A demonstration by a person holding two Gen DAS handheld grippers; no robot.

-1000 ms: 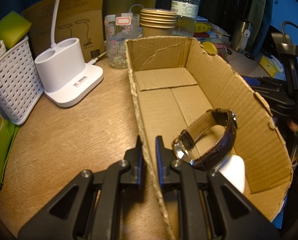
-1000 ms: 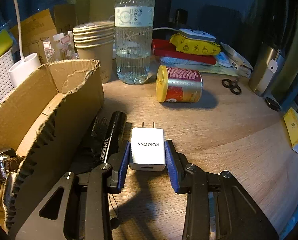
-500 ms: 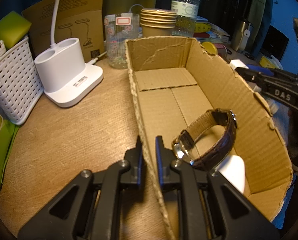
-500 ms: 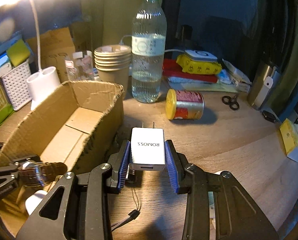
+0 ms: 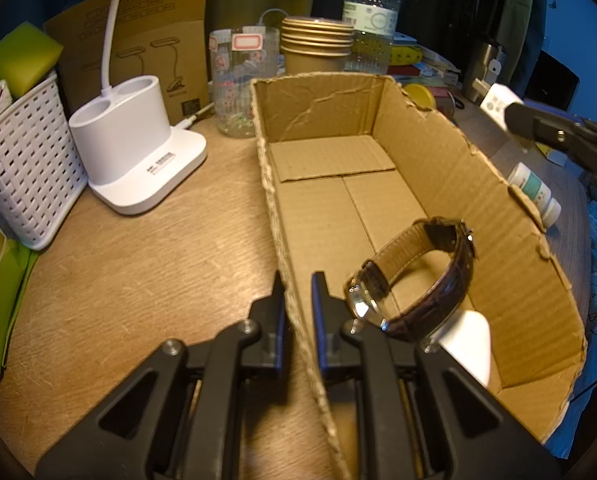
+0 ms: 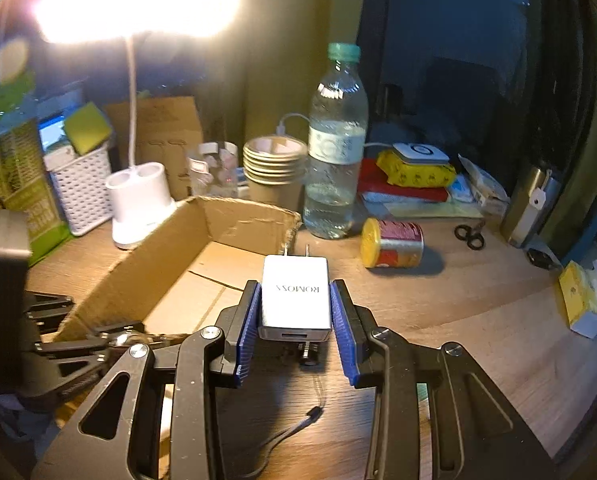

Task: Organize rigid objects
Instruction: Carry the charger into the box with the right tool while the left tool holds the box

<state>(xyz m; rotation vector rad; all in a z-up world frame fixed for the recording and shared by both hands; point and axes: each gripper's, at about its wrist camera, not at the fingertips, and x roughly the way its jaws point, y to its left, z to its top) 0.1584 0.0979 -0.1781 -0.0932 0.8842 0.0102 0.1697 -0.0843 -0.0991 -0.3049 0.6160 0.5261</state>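
An open cardboard box (image 5: 430, 148) lies on the wooden table; it also shows in the right wrist view (image 6: 146, 264). My left gripper (image 5: 298, 284) is shut on the box's near left wall. A brown leather watch (image 5: 414, 276) and a white object (image 5: 466, 340) lie inside the box near that end. My right gripper (image 6: 296, 300) is shut on a white ROMOSS charger (image 6: 294, 296), held in the air near the box's right wall. The charger (image 5: 498, 100) shows at the right in the left wrist view.
A white lamp base (image 5: 134, 148), a white basket (image 5: 22, 160), a clear glass (image 5: 242, 80), stacked paper cups (image 5: 316, 44) and a water bottle (image 6: 334, 160) stand behind the box. A can (image 6: 392, 242), scissors (image 6: 468, 234) and a pill bottle (image 5: 536, 192) lie to its right.
My right gripper has risen from the table with the charger and moved left toward the box. My left gripper and the box have stayed still.
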